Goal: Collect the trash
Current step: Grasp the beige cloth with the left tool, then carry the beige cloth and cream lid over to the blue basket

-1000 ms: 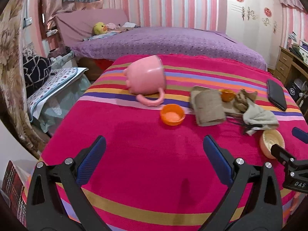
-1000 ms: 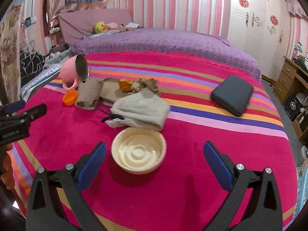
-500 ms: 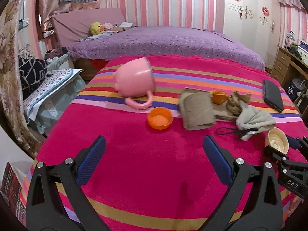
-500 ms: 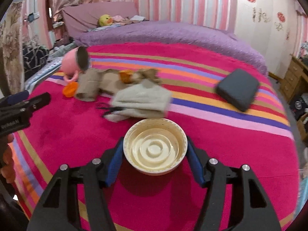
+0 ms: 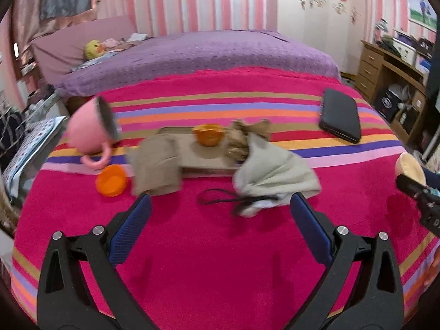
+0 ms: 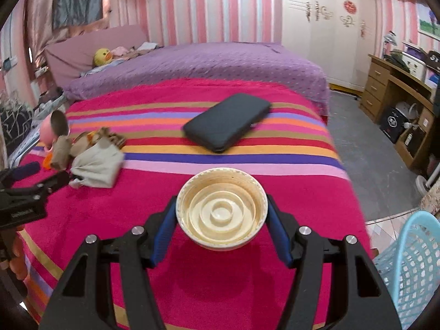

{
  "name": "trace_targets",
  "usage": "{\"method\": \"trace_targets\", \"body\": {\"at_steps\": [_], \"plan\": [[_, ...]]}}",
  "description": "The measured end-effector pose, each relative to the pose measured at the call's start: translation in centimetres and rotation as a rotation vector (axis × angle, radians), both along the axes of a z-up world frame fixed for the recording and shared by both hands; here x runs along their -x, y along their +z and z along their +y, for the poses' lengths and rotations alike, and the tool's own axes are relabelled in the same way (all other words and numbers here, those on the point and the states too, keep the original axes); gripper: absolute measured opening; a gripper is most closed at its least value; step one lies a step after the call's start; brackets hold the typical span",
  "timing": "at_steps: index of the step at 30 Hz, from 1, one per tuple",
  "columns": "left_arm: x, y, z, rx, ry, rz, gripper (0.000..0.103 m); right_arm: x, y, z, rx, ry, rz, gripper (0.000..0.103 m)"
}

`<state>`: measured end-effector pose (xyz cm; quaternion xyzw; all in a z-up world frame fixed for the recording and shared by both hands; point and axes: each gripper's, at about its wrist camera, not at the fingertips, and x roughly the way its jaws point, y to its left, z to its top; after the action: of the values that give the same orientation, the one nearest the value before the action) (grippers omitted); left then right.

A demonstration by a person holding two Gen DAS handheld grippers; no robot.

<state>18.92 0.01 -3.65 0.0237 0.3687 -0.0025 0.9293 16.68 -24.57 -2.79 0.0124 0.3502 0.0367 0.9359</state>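
Underneath everything lies a fuzzy magenta striped blanket (image 6: 275,170), with a purple quilted bed (image 6: 198,63) beyond and pink-striped walls. Off the blanket's right edge stands a pale blue lattice basket (image 6: 409,269). The right gripper (image 6: 221,227) pinches a round cream plastic lid (image 6: 221,217) with concentric ridges, raised above the near edge. The left gripper (image 5: 220,229) is spread wide, facing crumpled brown paper (image 5: 156,162), a grey cloth pouch (image 5: 272,176), an orange cap (image 5: 111,184) and a tipped pink mug (image 5: 88,134) toward the left edge.

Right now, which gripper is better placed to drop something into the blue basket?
The right gripper: it is shut on the cream lid, and the blue basket sits beside it at lower right. The left gripper is open, holding nothing, facing the cloth.
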Motion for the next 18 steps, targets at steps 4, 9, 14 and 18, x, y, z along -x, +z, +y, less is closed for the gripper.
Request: {"method": "trace_targets", "body": {"at_steps": [4,9,14,18], "plan": [[-1.6,-0.4,-1.4,0.014,-0.009,0.02,0.095,0.1,-0.1,-2.0,-0.002,-0.023,-0.001,0.061],[-3.5,-1.5,-2.7,0.057,-0.035,0.085,0.071,0.2,-0.5,-3.5,0.0,-0.037,0.01,0.061],[-3.5,-2.0,-3.7,0.053,-0.049,0.107,0.046,0.0,-1.0,-4.1,0.007,-0.03,0.022,0.061],[-2.0,-1.2,-3.7,0.093,-0.067,0.098,0.024,0.6,-0.6,-4.4,0.008,-0.028,0.005,0.061]]}}
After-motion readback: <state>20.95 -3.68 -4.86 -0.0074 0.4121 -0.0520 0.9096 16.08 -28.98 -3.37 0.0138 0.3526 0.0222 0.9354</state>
